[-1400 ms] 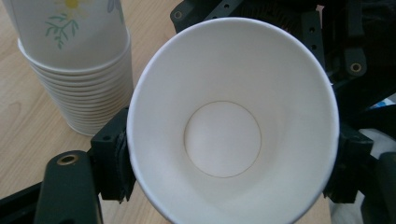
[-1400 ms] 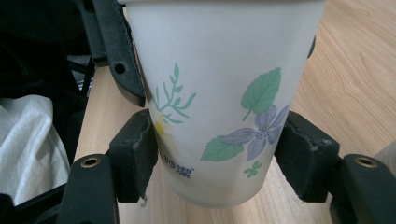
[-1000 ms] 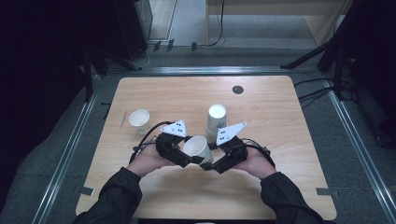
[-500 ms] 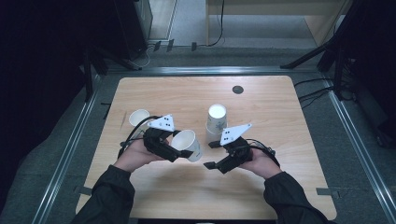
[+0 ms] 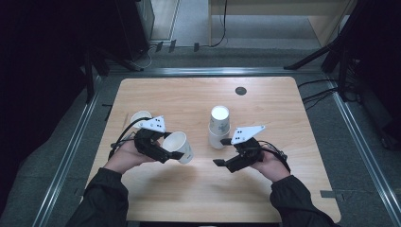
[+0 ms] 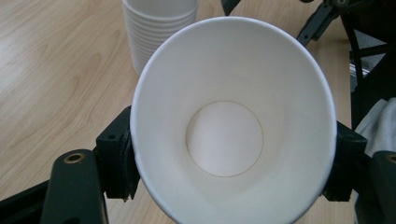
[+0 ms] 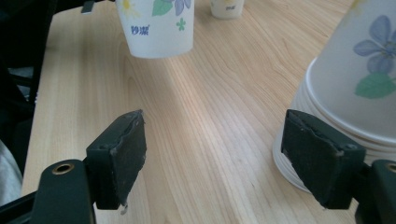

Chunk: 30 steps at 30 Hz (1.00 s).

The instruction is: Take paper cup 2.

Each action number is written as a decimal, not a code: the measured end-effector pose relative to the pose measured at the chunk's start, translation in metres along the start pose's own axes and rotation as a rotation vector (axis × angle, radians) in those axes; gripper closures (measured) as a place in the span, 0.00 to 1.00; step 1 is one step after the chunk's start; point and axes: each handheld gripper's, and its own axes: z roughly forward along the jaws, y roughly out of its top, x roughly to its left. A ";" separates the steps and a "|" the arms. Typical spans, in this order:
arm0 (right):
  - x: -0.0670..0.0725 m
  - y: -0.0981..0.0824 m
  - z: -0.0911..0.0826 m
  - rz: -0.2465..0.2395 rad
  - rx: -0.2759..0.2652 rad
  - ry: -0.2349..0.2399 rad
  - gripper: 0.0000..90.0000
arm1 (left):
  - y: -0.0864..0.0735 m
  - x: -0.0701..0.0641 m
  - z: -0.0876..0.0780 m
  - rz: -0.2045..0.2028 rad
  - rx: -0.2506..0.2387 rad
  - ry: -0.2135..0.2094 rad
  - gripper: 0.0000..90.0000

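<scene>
A white paper cup [image 5: 180,146] with a flower print lies on its side in my left gripper [image 5: 176,151], which is shut on it a little above the table. In the left gripper view the cup's mouth [image 6: 233,126] faces the camera, with a jaw pressed on each side. My right gripper [image 5: 222,152] is to the right of that cup and apart from it, open with nothing between its jaws [image 7: 219,154]. An upside-down stack of cups [image 5: 218,125] stands just behind the right gripper, close to its right jaw [image 7: 355,79].
A single upright cup [image 5: 140,117] stands at the table's left, behind my left hand. A round dark grommet [image 5: 240,91] sits near the far edge of the wooden table [image 5: 189,99]. Dark floor and stands surround the table.
Both grippers met at the cup a second ago. The right gripper has let go and drawn back to the right, while the left gripper has carried the cup leftward.
</scene>
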 end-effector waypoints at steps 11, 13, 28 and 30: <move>-0.004 -0.005 -0.012 -0.006 -0.019 -0.017 0.25 | -0.019 0.009 -0.011 -0.017 0.030 0.031 0.27; -0.005 -0.006 -0.014 -0.002 -0.013 -0.025 0.25 | -0.025 0.011 -0.014 -0.033 0.031 0.033 0.27; -0.013 -0.012 -0.019 0.036 0.016 -0.088 0.25 | -0.053 0.026 -0.036 -0.069 0.021 0.081 0.27; -0.015 -0.013 -0.020 0.044 0.022 -0.097 0.25 | -0.057 0.029 -0.039 -0.076 0.026 0.088 0.27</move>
